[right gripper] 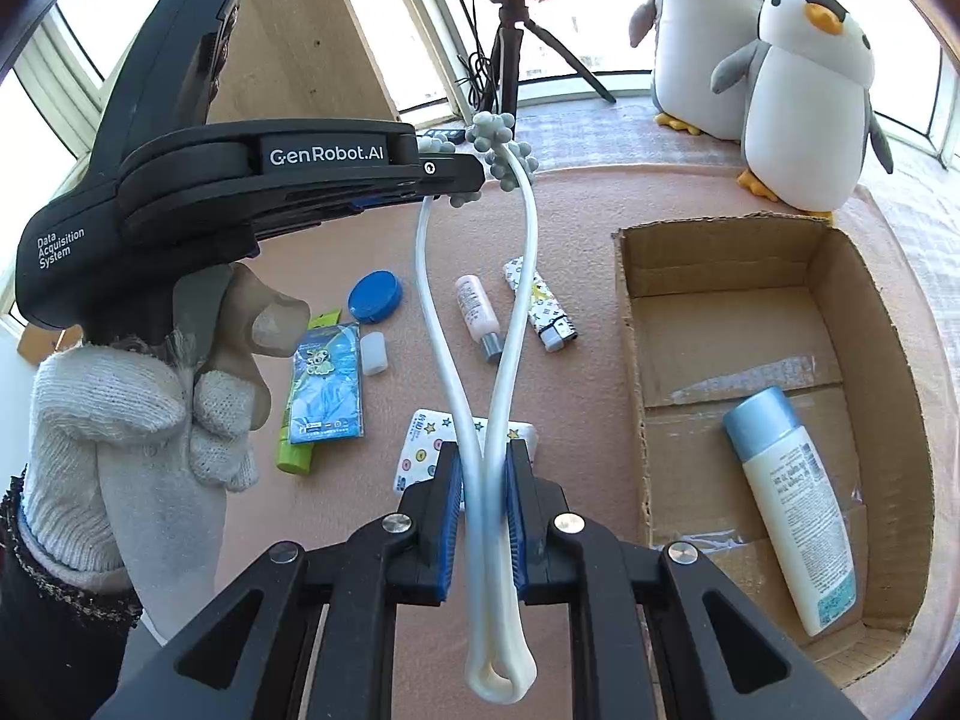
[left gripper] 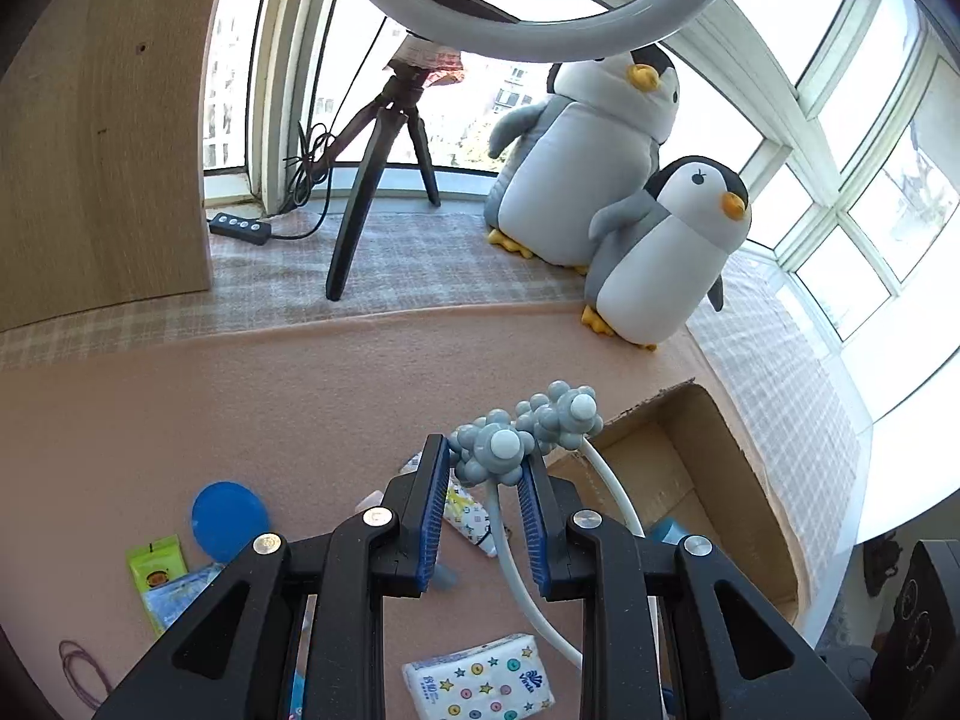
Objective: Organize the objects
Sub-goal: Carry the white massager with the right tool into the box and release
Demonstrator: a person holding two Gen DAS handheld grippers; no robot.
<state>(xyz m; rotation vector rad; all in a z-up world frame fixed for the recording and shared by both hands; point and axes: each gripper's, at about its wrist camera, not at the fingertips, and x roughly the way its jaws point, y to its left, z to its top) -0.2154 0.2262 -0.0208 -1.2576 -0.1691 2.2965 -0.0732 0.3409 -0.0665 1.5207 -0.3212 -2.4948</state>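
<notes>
A white two-armed massager (right gripper: pixel 447 360) with knobbly grey-blue ball heads (right gripper: pixel 501 144) is held up over the pink table mat. My right gripper (right gripper: pixel 485 462) is shut on both white arms near their looped end. My left gripper (left gripper: pixel 486 468) is shut on one ball head (left gripper: pixel 501 453); the other head (left gripper: pixel 570 414) sticks out free just beyond. In the right wrist view the left gripper (right gripper: pixel 474 174) comes in from the left, held by a gloved hand (right gripper: pixel 120 420). The open cardboard box (right gripper: pixel 630 330) on the right holds a lotion bottle (right gripper: pixel 792 504).
On the mat lie a blue round lid (right gripper: pixel 375 297), a pink tube (right gripper: pixel 477 315), a patterned lighter (right gripper: pixel 549 312), a tissue pack (left gripper: pixel 480 684), green and blue packets (right gripper: pixel 324 390) and a small white cap (right gripper: pixel 373 354). Two plush penguins (left gripper: pixel 660 252) and a ring-light tripod (left gripper: pixel 372 180) stand behind.
</notes>
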